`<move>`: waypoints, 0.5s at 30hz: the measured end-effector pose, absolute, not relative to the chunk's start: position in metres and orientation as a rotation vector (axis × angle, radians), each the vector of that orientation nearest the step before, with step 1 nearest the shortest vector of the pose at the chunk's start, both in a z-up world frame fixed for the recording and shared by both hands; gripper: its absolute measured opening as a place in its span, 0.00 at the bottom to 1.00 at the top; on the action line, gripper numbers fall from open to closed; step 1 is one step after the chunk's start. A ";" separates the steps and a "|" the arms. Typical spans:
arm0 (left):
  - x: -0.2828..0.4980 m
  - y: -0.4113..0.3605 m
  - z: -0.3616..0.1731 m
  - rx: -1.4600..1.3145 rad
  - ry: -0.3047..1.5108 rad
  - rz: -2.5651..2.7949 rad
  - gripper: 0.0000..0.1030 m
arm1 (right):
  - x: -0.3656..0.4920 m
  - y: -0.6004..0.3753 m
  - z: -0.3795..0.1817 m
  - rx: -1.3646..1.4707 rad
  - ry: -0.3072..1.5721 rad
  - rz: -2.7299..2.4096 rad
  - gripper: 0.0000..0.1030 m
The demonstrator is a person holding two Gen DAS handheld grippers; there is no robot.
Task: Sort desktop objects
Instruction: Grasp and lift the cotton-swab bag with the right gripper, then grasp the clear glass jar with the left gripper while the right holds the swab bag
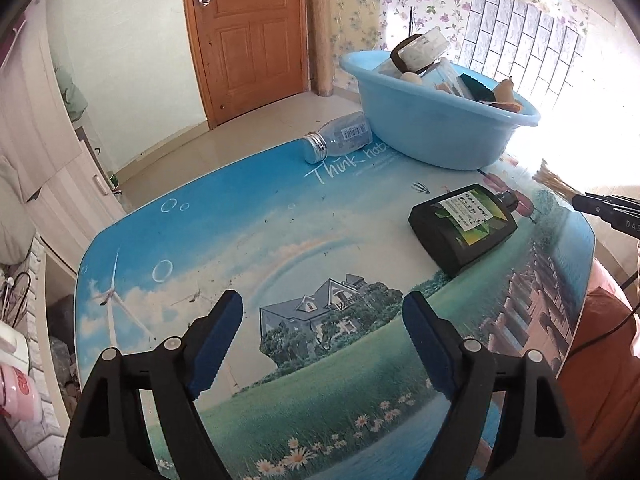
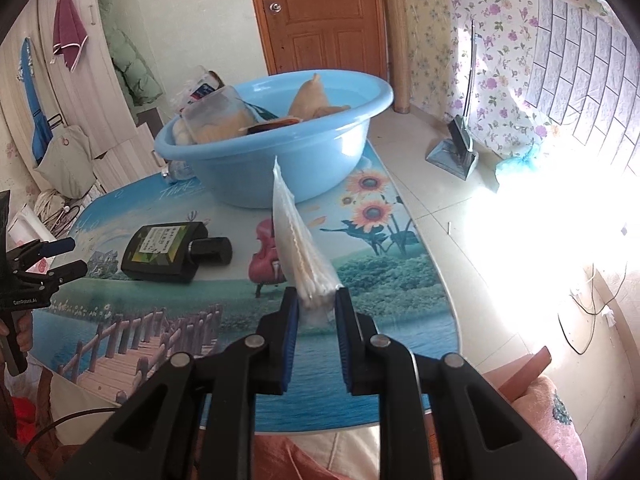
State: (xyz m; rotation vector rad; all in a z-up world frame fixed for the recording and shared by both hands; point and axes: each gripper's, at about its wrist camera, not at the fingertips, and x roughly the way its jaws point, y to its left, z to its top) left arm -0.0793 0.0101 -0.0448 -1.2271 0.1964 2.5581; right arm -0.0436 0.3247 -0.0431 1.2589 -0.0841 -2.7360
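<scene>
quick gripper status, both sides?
Left gripper: open, holding nothing, above the table.
Right gripper: shut on a clear bag of cotton swabs, held up in front of the blue basin.

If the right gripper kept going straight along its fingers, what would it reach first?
Probably the blue basin: the right gripper, shut on a bag of cotton swabs, points toward its near wall. Depth is uncertain.
</scene>
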 end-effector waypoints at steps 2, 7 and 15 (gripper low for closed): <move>-0.086 0.008 -0.046 -1.229 0.205 2.550 0.81 | -0.046 0.329 -0.046 1.291 -0.078 -2.730 0.18; -0.105 0.004 -0.048 -1.229 0.235 2.551 0.84 | -0.049 0.327 -0.050 1.292 -0.089 -2.674 0.19; -0.147 0.008 -0.041 -1.177 0.279 2.557 0.84 | -0.068 0.323 -0.052 1.267 -0.044 -2.684 0.45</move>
